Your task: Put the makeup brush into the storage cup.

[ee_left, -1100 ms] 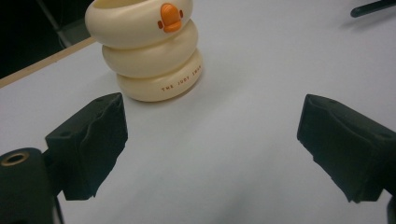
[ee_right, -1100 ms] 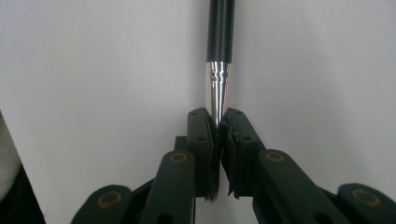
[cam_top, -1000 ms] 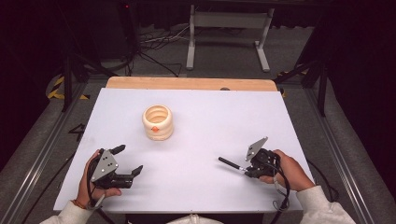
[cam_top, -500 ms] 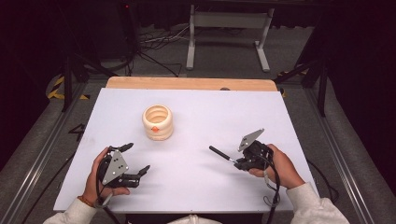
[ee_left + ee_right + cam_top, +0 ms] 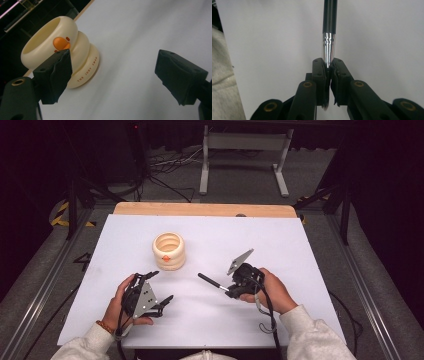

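the cream ribbed holder (image 5: 168, 251) with an orange duck mark stands upright on the white table (image 5: 310, 245). near it, toward the person, the left gripper (image 5: 159, 290) has its jaws wide apart and empty. to the holder's right, well apart, the right gripper (image 5: 231, 290) is clamped on a black brush (image 5: 212, 282) at its silver ferrule, handle pointing toward the holder.

Small orange lettering "THE JUDY SWAN", on the bottom ring of the cream ribbed cup (image 5: 75, 55), below its orange duck mark (image 5: 61, 43)
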Demonstrator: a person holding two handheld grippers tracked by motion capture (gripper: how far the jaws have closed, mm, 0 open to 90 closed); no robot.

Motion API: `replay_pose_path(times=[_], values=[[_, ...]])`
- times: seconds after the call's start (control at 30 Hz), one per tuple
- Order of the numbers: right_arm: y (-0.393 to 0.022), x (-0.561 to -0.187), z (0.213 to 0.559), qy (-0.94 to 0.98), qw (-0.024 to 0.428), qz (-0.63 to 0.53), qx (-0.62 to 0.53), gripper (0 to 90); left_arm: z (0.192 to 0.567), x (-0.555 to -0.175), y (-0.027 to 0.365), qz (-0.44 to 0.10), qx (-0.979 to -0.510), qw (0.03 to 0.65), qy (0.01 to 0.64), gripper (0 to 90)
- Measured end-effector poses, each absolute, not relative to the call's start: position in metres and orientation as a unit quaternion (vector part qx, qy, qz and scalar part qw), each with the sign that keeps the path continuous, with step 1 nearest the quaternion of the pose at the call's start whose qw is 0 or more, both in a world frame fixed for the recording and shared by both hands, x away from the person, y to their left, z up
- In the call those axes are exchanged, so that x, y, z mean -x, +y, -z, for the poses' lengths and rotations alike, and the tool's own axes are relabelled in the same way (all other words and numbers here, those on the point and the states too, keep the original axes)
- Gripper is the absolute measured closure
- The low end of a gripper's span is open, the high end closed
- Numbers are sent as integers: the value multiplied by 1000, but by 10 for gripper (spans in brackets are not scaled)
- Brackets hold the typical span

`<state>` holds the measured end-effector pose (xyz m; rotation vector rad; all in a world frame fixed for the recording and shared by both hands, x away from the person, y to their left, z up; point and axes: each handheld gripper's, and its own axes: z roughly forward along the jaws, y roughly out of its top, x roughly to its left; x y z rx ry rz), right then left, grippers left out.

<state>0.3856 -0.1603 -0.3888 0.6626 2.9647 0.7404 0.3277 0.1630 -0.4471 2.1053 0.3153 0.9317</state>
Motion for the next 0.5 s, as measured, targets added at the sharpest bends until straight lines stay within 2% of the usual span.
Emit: replay_pose_path(times=[0.5], values=[[-87,-389,384,961,-13,-225,-161,821,448,-330,160,-397,-830,376,111,79]])
